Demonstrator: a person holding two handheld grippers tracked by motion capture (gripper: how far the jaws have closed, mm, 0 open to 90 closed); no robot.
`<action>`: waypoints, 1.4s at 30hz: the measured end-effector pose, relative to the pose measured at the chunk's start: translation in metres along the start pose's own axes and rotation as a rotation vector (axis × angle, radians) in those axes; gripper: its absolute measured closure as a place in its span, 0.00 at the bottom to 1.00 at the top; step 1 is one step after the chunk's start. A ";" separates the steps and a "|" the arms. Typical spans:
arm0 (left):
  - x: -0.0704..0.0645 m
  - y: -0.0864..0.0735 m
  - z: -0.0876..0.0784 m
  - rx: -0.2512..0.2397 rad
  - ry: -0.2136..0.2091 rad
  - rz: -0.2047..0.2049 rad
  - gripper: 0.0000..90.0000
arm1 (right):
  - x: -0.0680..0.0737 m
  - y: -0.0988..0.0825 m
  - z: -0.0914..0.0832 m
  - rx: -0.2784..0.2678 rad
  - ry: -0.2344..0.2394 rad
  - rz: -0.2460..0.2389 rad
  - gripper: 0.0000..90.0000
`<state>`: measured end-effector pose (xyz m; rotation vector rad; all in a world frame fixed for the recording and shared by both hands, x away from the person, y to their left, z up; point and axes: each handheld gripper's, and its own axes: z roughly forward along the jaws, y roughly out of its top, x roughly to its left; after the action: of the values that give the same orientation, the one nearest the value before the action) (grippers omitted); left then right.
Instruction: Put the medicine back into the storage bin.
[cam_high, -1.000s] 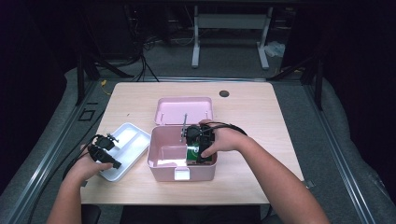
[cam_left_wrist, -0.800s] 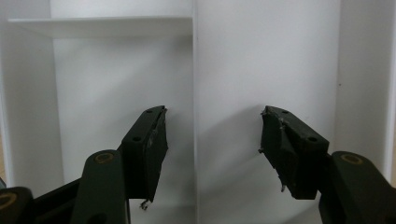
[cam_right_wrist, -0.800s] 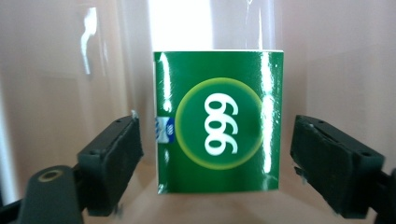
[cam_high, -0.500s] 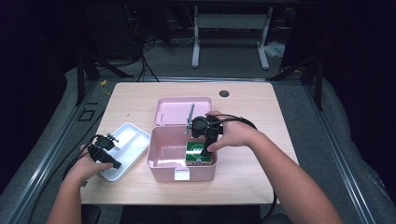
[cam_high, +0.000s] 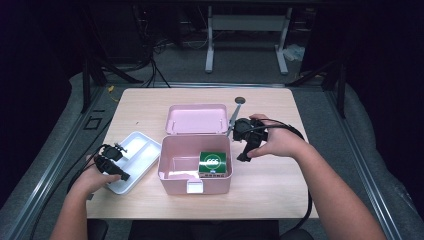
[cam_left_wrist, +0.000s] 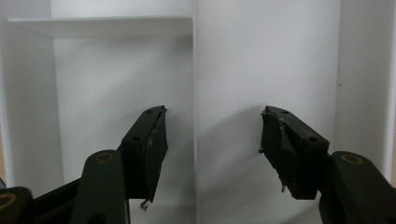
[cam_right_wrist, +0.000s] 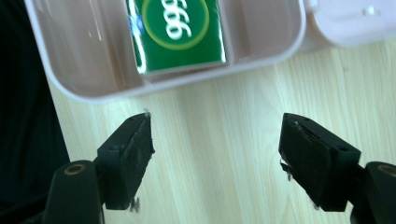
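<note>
- Since the earlier frames the right hand-held gripper (cam_high: 243, 142) has lifted out of the pink box (cam_high: 172, 172) and drawn off to its right; its jaws have just been closing a little, with nothing between them, so it is released and empty.
- Green carton (cam_high: 214, 162) with a white ring mark: it lies flat in the right part of the pink box, against the right wall, untouched by either gripper.
- From the right gripper view the carton (cam_right_wrist: 180, 30) sits inside the box rim (cam_right_wrist: 187, 79), while both black jaws hang over bare desk (cam_right_wrist: 219, 154) just outside it.
- Pink box: open, its lid (cam_high: 196, 119) thrown back on the far side, a latch tab on the near wall; the left part looks empty.
- White tray (cam_high: 142, 150): just left of the box, near it but apart.
- Left hand-held gripper (cam_high: 112, 162): it hovers over the tray, jaws parted and empty, straddling the tray's divider (cam_left_wrist: 194, 93).
- Doing the step well, as I judge it: packing seems finished for the carton, so the right hand should clear the rim fully, then swing round behind the lid and press it down evenly, keeping the cable off the box.
</note>
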<state>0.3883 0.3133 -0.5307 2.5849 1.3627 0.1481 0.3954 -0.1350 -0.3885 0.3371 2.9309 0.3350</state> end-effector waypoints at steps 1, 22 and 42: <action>0.000 0.000 0.000 0.000 0.000 0.000 0.45 | -0.001 -0.007 -0.001 0.003 -0.015 0.017 0.28; 0.008 0.019 0.001 0.041 0.007 -0.041 0.60 | 0.018 -0.084 0.043 -0.144 -0.224 0.388 0.36; 0.010 0.048 0.006 0.098 0.004 -0.017 0.91 | 0.046 -0.124 0.091 -0.252 -0.260 0.599 0.49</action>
<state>0.4335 0.2946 -0.5250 2.6531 1.4273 0.0856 0.3442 -0.2231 -0.5123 1.1213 2.4371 0.6689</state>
